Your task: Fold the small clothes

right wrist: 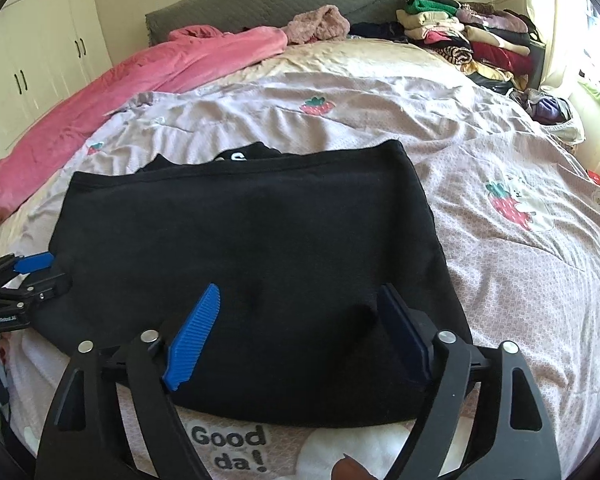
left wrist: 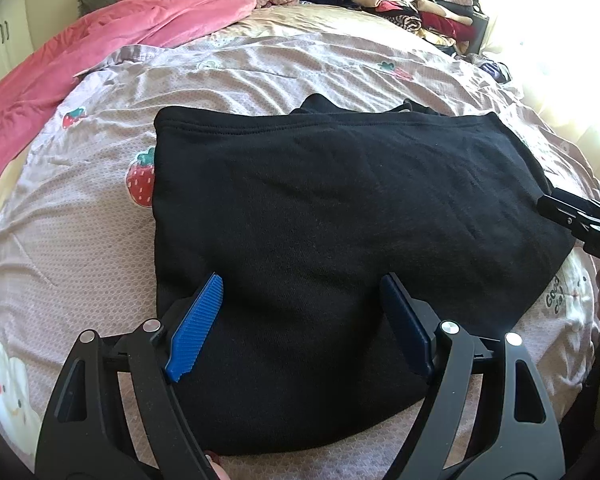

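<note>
A black garment (left wrist: 340,216) lies folded into a broad rectangle on the bed, and the right wrist view shows the same garment (right wrist: 240,248). My left gripper (left wrist: 301,280) hovers over its near left part, jaws wide apart, blue pads (left wrist: 198,328) pinching nothing. My right gripper (right wrist: 300,290) stands over the near right part, also open; a small ridge of black cloth rises beside its right pad (right wrist: 404,332). At the back edge, a lower layer with white lettering (right wrist: 236,158) peeks out. Each gripper shows at the side of the other's view (left wrist: 580,220) (right wrist: 24,276).
The bed sheet (left wrist: 260,76) is pale pink with strawberry prints. A pink blanket (left wrist: 100,52) lies along the left side. A pile of folded clothes (left wrist: 412,4) sits at the far right by the grey headboard (right wrist: 276,4). White cupboards (right wrist: 32,60) stand to the left.
</note>
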Demonstrator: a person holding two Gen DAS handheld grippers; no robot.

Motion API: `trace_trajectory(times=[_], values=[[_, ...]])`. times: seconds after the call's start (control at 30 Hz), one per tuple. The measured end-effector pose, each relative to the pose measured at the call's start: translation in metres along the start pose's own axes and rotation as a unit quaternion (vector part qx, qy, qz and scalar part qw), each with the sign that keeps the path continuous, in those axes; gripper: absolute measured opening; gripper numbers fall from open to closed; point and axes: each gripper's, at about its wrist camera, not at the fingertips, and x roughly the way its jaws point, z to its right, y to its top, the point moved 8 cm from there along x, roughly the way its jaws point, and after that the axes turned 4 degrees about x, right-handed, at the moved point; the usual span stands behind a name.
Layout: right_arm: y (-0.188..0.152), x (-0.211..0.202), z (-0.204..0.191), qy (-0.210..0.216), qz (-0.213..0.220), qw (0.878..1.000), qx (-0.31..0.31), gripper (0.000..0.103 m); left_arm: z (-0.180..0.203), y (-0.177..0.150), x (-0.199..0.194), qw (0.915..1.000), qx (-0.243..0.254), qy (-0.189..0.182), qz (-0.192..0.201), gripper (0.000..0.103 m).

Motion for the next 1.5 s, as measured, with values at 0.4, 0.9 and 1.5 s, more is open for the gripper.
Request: trace_trajectory(times=[0.4, 0.9, 1.5], values=[[0.009, -0.053, -0.004, 0.011, 0.06, 0.998, 0.015, 0.093, -0.002, 0.009, -0.024, 0.9997, -0.013, -0.007, 0.021, 0.075], [0.024, -0.132, 0.006, -0.003, 0.127, 0.991, 0.043, 0.096, -0.005, 0.023, -0.064, 0.9977, -0.023, -0.015, 0.061, 0.093], [0.056, -0.186, -0.07, 0.042, 0.168, 0.985, -0.009, 0.098, -0.024, 0.028, -0.103, 0.9961, -0.038, 0.007, 0.08, 0.093]])
